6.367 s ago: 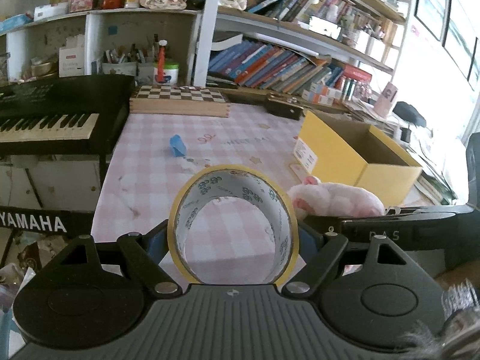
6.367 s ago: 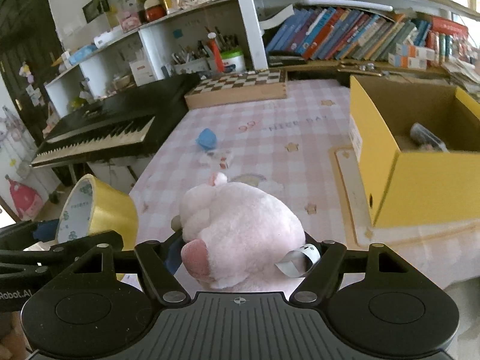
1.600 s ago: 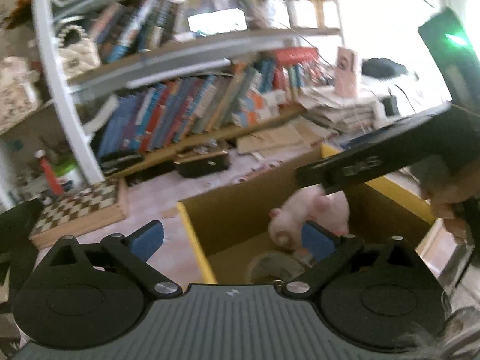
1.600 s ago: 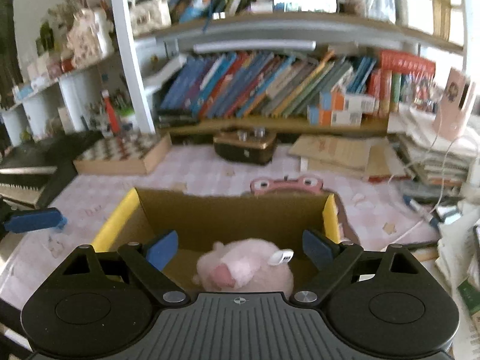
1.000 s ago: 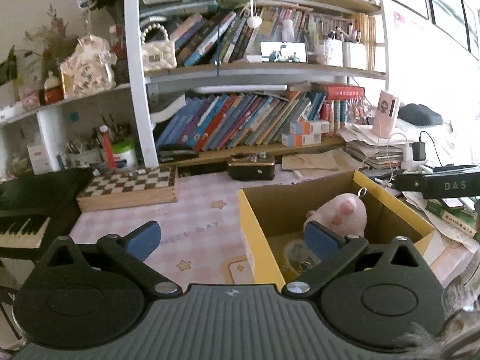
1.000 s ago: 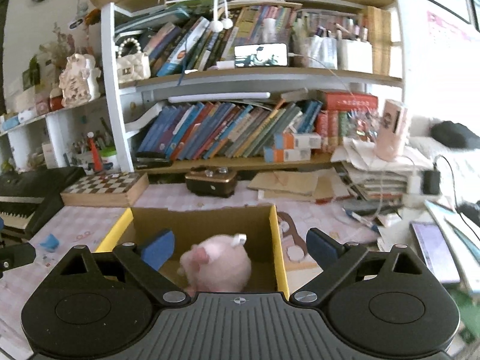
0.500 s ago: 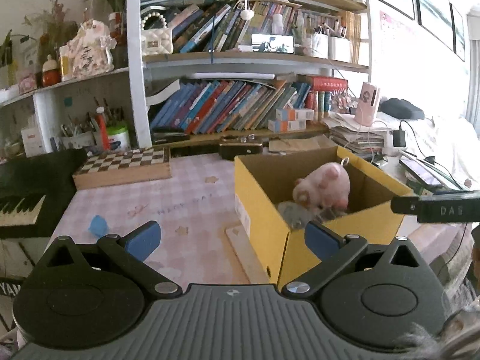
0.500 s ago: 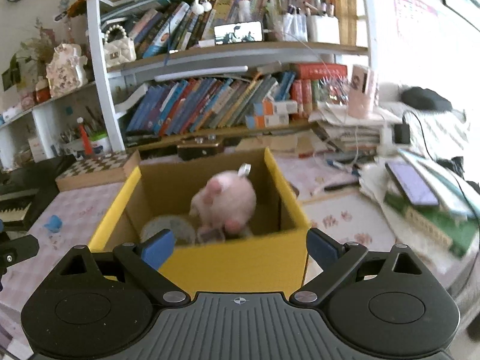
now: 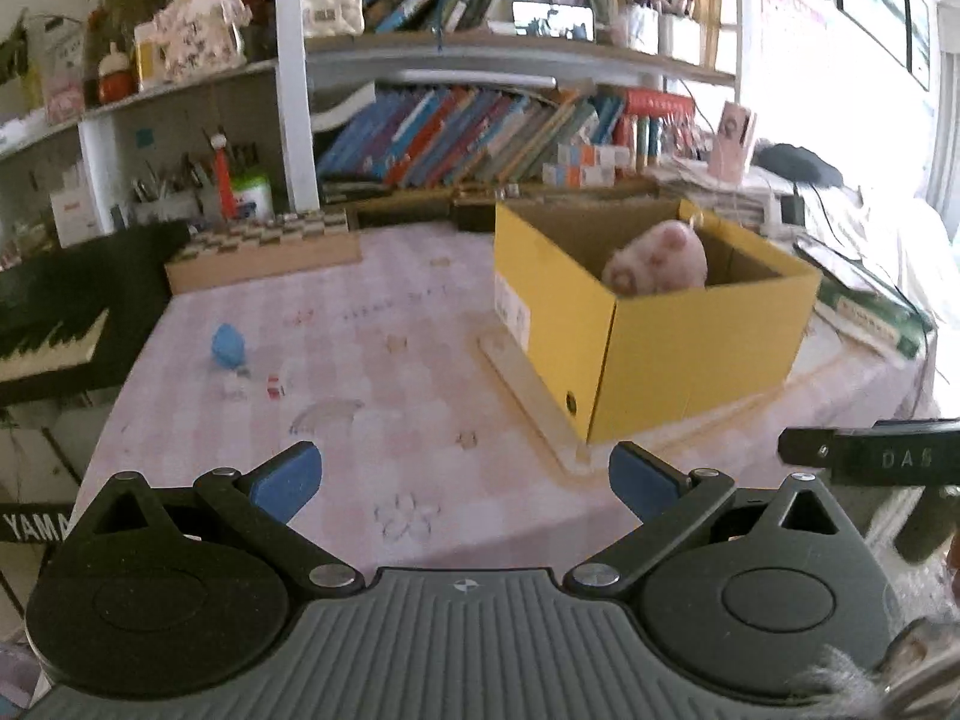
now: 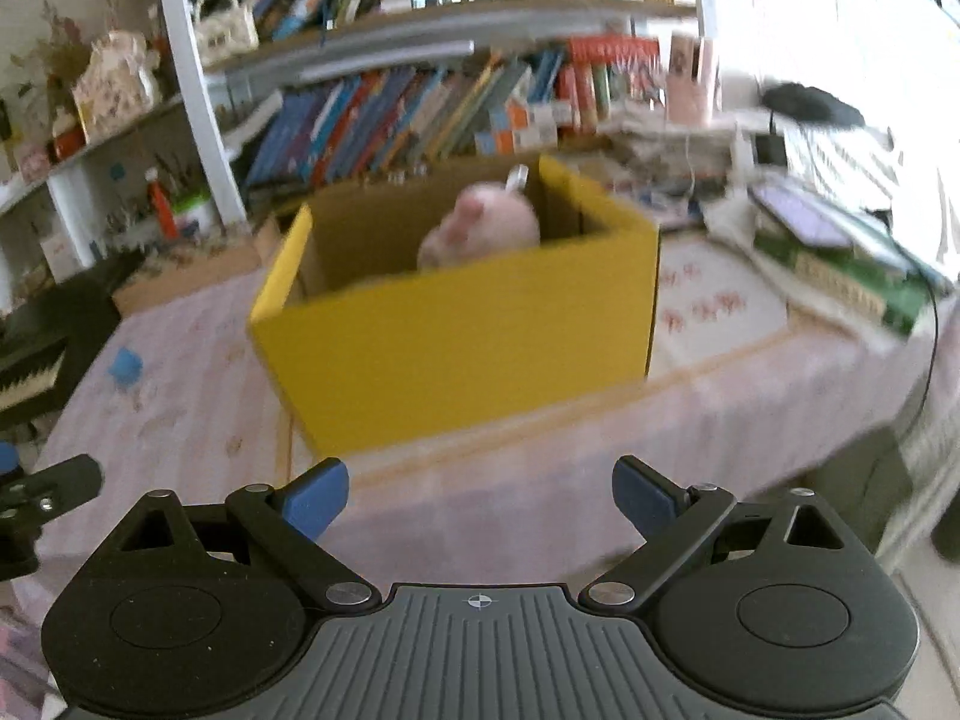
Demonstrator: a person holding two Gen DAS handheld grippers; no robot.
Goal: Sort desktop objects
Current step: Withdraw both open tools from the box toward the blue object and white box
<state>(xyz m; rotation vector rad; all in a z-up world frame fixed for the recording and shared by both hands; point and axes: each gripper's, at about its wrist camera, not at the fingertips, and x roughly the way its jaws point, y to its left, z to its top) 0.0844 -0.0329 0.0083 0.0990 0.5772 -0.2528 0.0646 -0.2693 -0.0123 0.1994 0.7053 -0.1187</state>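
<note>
A pink plush toy (image 9: 657,261) sits inside the yellow cardboard box (image 9: 690,354) on the pink checked tablecloth; it also shows in the right wrist view (image 10: 480,228) inside the box (image 10: 456,348). The tape roll is hidden in the box. A small blue object (image 9: 228,345) lies on the cloth at left, also in the right wrist view (image 10: 124,367). My left gripper (image 9: 465,480) is open and empty, near the table's front edge. My right gripper (image 10: 480,498) is open and empty, in front of the box.
A black keyboard (image 9: 54,312) stands at the left. A wooden chessboard box (image 9: 264,249) lies at the back, under bookshelves (image 9: 480,126). Books, a phone and cables (image 10: 840,240) pile up to the right of the box. Small bits (image 9: 273,384) lie near the blue object.
Both grippers have pulled back and away from the box, open and empty. The plush toy and the tape roll stay in the box. The right view is blurred by motion.
</note>
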